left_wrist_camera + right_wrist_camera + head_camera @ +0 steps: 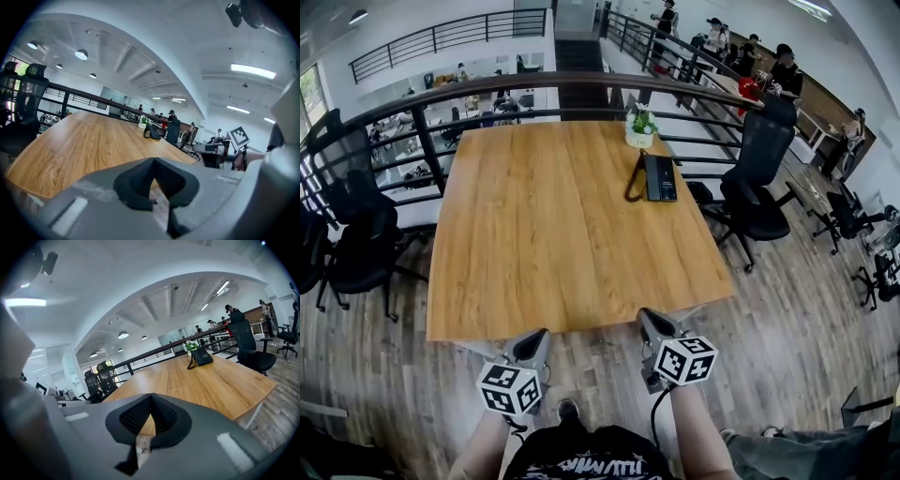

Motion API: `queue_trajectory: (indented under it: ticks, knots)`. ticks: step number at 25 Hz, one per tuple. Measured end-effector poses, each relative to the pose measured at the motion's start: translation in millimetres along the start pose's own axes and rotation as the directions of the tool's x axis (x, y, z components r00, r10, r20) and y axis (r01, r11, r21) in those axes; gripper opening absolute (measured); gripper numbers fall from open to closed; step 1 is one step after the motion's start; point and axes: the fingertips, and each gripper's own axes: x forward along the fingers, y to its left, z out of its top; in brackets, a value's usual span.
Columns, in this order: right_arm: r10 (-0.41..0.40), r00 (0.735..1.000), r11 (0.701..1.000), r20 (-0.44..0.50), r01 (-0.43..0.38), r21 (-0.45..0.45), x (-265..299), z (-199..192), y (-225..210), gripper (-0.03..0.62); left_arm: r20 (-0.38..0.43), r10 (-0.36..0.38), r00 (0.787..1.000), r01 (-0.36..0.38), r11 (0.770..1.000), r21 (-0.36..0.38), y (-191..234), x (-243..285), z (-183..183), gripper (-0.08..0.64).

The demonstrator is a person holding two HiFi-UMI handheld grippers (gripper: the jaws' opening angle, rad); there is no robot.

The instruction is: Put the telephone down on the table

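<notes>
telephone (pixel 660 177) buttons too small to read, office chair (pixel 307 253) cut by left edge

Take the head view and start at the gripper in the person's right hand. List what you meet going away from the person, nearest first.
right gripper → wooden table → telephone → potted plant → railing
</notes>
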Motion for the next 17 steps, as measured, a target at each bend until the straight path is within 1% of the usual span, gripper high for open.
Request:
queue_trajectory:
  ticks: [5,12,17]
  knots:
    - [0.01,1.0,1.0,-0.019,-0.01,-0.004,-13,-14,-1,-0.002,-0.005,0.02,1.0,-0.02,1.0,0.001,-11,-6,-12,0.002]
    - [0.022,1.0,1.0,-0.021,-0.022,0.011,-57,-28,2,-0.002,-0.018,0.024,1.0,-0.024,1.0,-0.003,-54,-32,-36,0.002]
    - [0.039,0.999,0.999,-0.03,-0.039,-0.005,-85,-37,9,-0.002,-0.002,0.056,0.998,-0.056,0.998,-0.004,-72,-49,-41,0.002]
